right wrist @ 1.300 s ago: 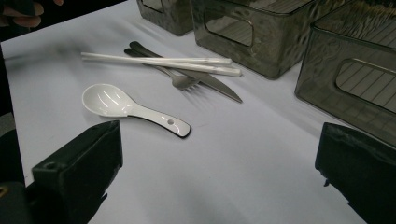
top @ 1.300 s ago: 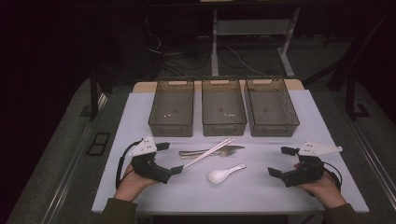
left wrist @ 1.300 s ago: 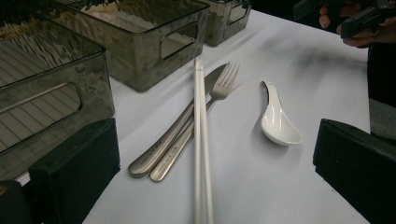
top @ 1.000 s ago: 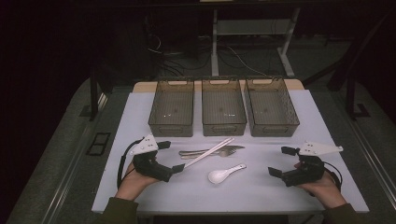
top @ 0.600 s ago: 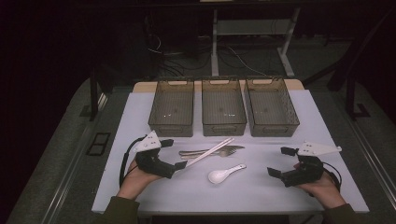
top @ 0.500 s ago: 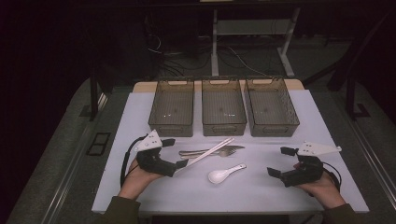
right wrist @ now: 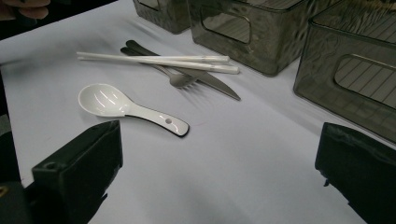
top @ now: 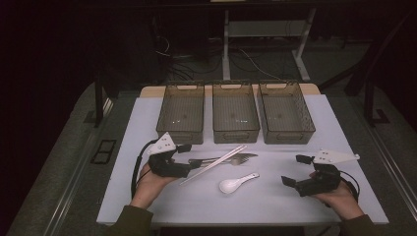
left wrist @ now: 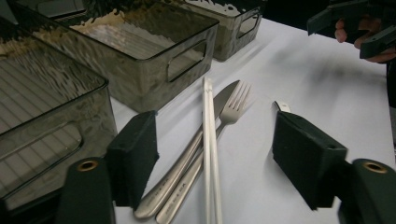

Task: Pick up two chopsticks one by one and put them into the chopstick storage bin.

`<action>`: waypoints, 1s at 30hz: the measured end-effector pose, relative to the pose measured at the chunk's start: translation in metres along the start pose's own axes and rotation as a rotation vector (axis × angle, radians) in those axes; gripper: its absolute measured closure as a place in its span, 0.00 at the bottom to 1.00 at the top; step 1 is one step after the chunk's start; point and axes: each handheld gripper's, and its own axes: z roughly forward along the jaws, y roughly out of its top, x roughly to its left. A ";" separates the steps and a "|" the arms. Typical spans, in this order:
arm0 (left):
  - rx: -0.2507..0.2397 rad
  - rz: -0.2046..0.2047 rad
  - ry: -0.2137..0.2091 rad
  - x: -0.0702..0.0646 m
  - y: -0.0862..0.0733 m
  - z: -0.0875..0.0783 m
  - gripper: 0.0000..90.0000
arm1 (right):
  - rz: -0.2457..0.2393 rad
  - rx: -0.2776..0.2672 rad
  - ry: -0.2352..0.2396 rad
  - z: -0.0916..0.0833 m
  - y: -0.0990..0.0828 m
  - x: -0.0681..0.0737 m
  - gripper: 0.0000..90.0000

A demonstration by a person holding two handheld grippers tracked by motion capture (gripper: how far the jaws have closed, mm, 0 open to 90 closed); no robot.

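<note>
Three bins (top: 235, 112), two chopsticks (left wrist: 209, 140), one fork (left wrist: 224, 116), knife (left wrist: 223, 95), spoon (top: 236, 182). Left gripper (left wrist: 212, 154) had slid in around the chopsticks, jaws narrowing but gripping nothing; right gripper (top: 295, 172) sat released.

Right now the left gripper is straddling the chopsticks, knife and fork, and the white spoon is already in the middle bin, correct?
Not quite. The left gripper does straddle the chopsticks, knife and fork, its jaws having just been closing without pressing on them. But the white spoon lies on the table, in front of the middle bin, as the high view shows.
</note>
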 end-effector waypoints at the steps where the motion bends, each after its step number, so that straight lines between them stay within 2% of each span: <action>1: 0.002 -0.003 0.002 0.000 0.001 0.002 0.36 | 0.002 0.000 0.000 0.000 0.000 0.000 0.01; 4: 0.008 0.000 0.002 0.001 0.004 0.006 0.43 | 0.002 0.001 -0.001 0.000 0.000 0.000 0.01; 9: 0.022 0.005 -0.001 0.002 0.009 0.014 0.48 | 0.005 0.001 -0.003 0.000 0.000 0.000 0.01; 10: 0.025 0.007 -0.009 0.003 0.009 0.016 0.52 | 0.008 0.002 -0.004 0.000 0.000 0.000 0.01; 15: 0.068 0.017 -0.027 0.003 0.013 0.031 0.60 | 0.010 0.008 -0.003 0.001 -0.001 0.000 0.01; 20: 0.089 0.026 -0.036 0.004 0.016 0.040 0.67 | 0.011 0.009 -0.004 0.000 -0.001 -0.001 0.01; 30: 0.179 0.038 -0.053 0.007 0.019 0.068 0.75 | 0.018 0.011 -0.003 0.001 -0.001 -0.001 0.01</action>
